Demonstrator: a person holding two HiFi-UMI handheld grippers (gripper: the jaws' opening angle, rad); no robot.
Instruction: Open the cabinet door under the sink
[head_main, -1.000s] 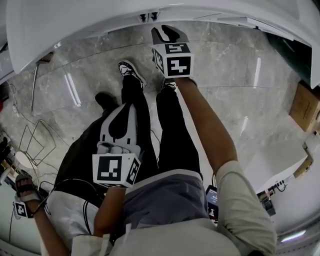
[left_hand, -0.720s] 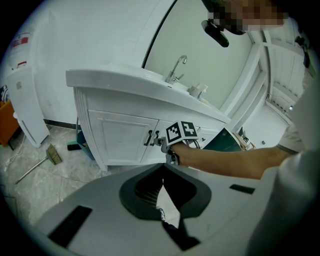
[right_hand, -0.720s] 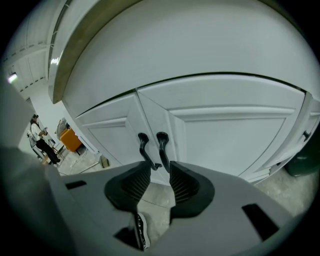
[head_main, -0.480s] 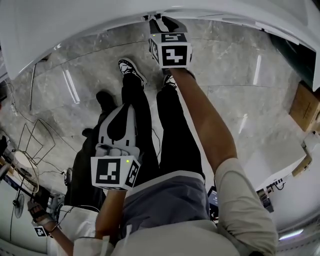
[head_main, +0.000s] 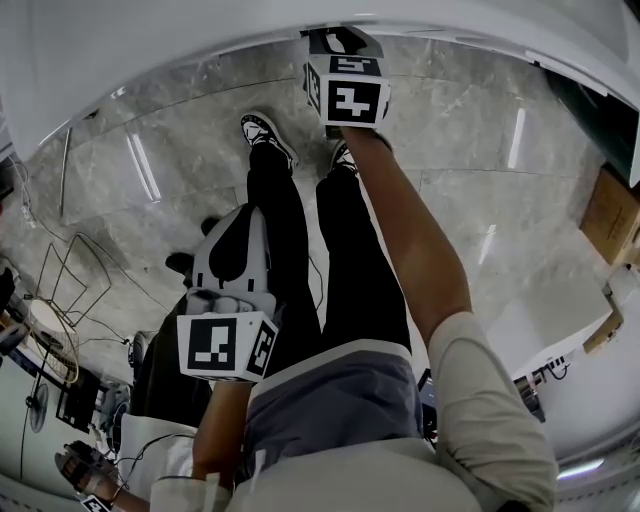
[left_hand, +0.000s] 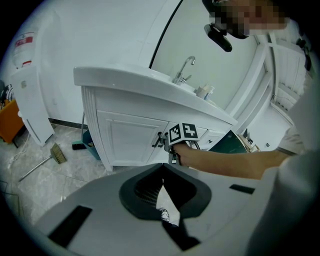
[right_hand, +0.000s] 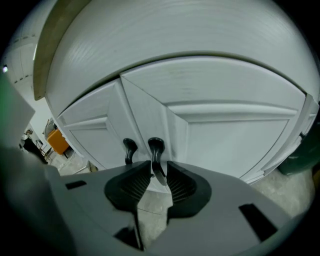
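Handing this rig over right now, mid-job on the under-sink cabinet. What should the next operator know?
Right tongs: jaws have just been opening and now stand apart around the right-hand door handle, not clamped on it.
Left tongs: shut, empty, well back from the cabinet.
Cabinet doors: both look closed; left-hand door handle untouched.
Done: right tongs lined up on the handle.
Left: close on that handle and pull the door open.
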